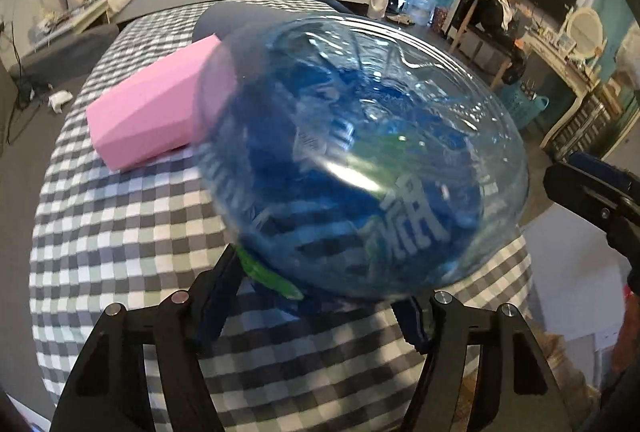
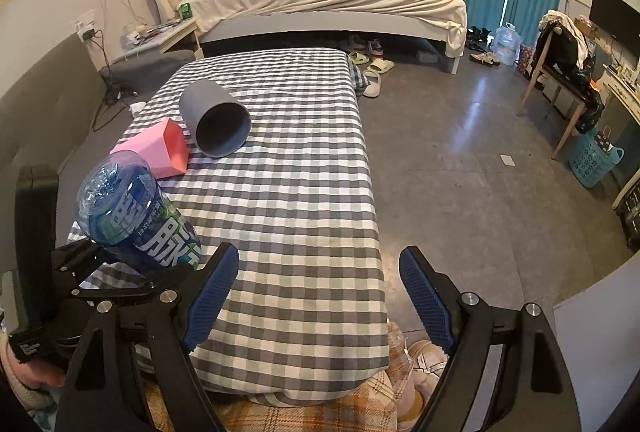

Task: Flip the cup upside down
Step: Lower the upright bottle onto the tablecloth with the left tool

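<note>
A grey cup lies on its side on the checked tablecloth, mouth toward me. In the left wrist view only its dark edge shows behind a bottle. My left gripper is shut on a clear blue plastic bottle, held tilted and blurred close to the lens; the same bottle appears at the left of the right wrist view. My right gripper stands open over the table's near end, nothing between its blue pads, well short of the cup.
A pink open-ended box lies on its side touching the cup's left flank. A bed, slippers, a chair and a blue basket stand beyond. Bare floor lies right of the table. A person's plaid clothing shows below.
</note>
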{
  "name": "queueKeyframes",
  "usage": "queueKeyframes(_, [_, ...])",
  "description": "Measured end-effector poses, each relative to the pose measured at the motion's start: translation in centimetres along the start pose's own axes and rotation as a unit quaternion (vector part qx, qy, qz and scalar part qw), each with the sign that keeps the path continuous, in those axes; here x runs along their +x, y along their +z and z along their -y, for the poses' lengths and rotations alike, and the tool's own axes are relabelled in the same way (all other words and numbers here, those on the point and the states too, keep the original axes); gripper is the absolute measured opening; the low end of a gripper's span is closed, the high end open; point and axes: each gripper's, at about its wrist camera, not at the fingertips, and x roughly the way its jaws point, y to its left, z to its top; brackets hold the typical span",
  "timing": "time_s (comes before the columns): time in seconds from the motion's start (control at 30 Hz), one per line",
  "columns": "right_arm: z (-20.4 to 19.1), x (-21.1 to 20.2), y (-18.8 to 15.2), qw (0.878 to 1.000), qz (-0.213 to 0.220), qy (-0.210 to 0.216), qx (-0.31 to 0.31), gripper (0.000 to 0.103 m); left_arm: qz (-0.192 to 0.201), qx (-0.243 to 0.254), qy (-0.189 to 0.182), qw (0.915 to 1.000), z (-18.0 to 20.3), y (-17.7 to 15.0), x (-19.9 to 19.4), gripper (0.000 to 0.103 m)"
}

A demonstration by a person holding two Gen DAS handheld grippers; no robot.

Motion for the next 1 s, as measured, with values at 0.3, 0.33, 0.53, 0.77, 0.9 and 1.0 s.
queueKeyframes(0.3, [-0.2, 0.6, 0.3, 1.000, -0.009, 0.002, -0.002, 0.083, 0.027, 0.033, 0.025, 0.9988, 0.2, 1.6, 1.8, 0.071])
queueKeyframes(0.33, [-0.2, 0.6, 0.4, 1.000, -0.008, 0.002, -0.002, 0.083, 0.028, 0.033, 0.024, 0.9988, 0.2, 1.5, 1.8, 0.072])
queueKeyframes(0.53, [-0.7, 0.9, 0.4, 1.000, -0.012, 0.003, -0.004, 0.083, 0.023, 0.048, 0.020, 0.9984, 0.0, 0.4, 1.4, 0.086])
queueKeyframes(0.77, [-1.0, 0.5, 0.3, 1.000, -0.007, 0.006, -0.001, 0.083, 0.007, 0.025, 0.026, 0.9993, -0.8, -0.5, -0.4, 0.087])
queueKeyframes(0.9, [-1.4, -0.6, 0.2, 1.000, 0.017, 0.013, -0.001, 0.083, 0.035, -0.030, 0.033, 0.9984, -3.0, -0.9, -3.3, 0.087])
queueKeyframes(1.0, [-2.0, -1.2, 0.0, 0.999, 0.044, 0.023, 0.001, 0.083, 0.084, -0.061, 0.053, 0.9932, -4.3, -1.5, -6.2, 0.088])
